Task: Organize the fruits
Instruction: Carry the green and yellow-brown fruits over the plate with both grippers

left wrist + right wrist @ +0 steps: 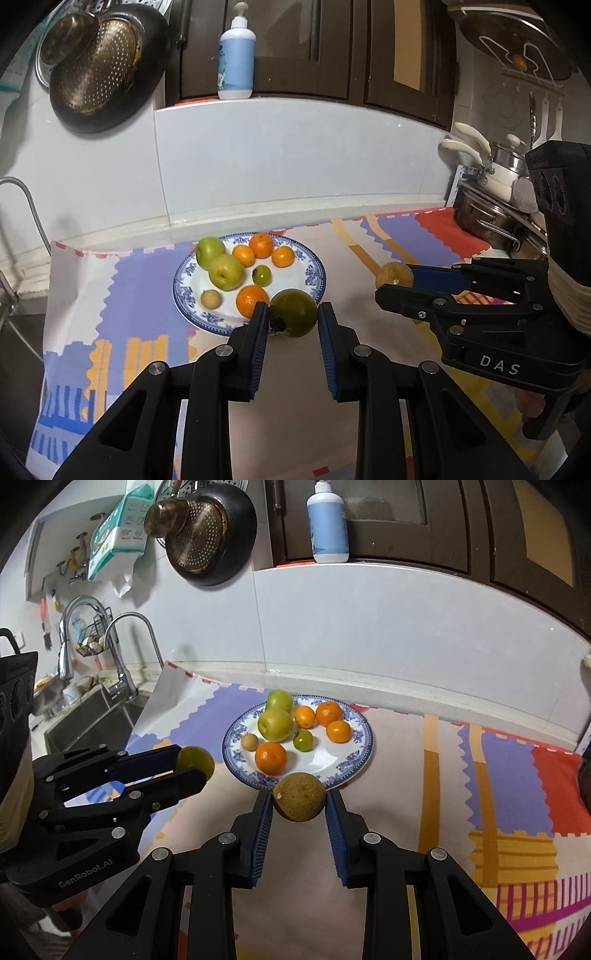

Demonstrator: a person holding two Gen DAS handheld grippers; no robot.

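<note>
Left gripper point(292, 317): fingers clamped on a dark green fruit point(293, 313). Right gripper point(299, 800): fingers clamped on a brown russet fruit point(299, 796). Both are held above the table point(406, 775), at 6 o'clock of the blue-rimmed plate point(360, 755). Risk: the plate's crowded, so dropping either onto the oranges point(270, 757) could send fruit rolling off the rim.

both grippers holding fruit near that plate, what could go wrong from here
1. The plate already holds eight fruits; dropping more in could knock the front orange off the rim.
2. The left gripper pinches its dark green fruit only at the fingertips, so it might slip.
3. The right gripper grips its round brown fruit likewise.
</note>
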